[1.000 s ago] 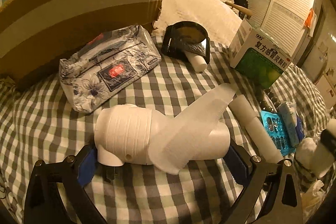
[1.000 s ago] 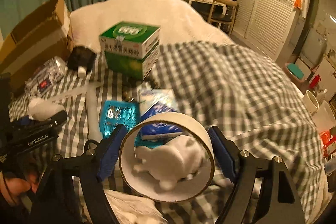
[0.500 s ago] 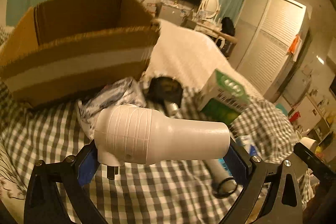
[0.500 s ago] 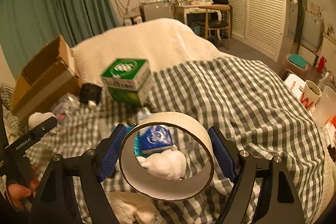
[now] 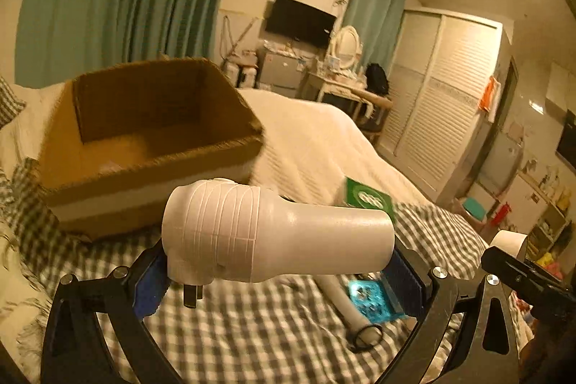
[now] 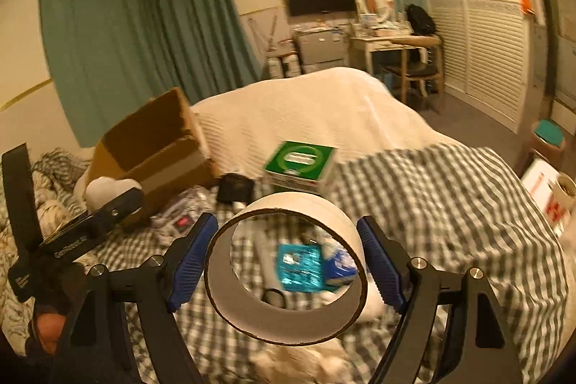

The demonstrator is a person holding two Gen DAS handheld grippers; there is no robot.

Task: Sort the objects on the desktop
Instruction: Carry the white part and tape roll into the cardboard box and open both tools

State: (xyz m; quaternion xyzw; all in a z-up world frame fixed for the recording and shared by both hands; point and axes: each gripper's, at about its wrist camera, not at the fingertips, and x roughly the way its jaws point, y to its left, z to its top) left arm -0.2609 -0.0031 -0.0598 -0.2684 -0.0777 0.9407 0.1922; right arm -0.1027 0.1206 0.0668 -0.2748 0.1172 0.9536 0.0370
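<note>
The left tool (image 5: 277, 272) is clamping a white plug-in device (image 5: 273, 236) end to end between its blue pads, holding it crosswise above the checked bed cover (image 5: 252, 330). Its metal prongs are pointing down. The open cardboard box (image 5: 151, 146) is sitting just behind it on the bed, probably as the sorting bin.

The right tool (image 6: 288, 265) is gripping a roll of white tape (image 6: 288, 269) across its width, with the pads pressing on both sides and the hole facing the camera. Both things are hanging clear of the bed, likely for carrying to the box. A green carton (image 6: 298, 168) and a blue blister pack (image 6: 298, 265) are lying on the cover, apparently awaiting sorting.
</note>
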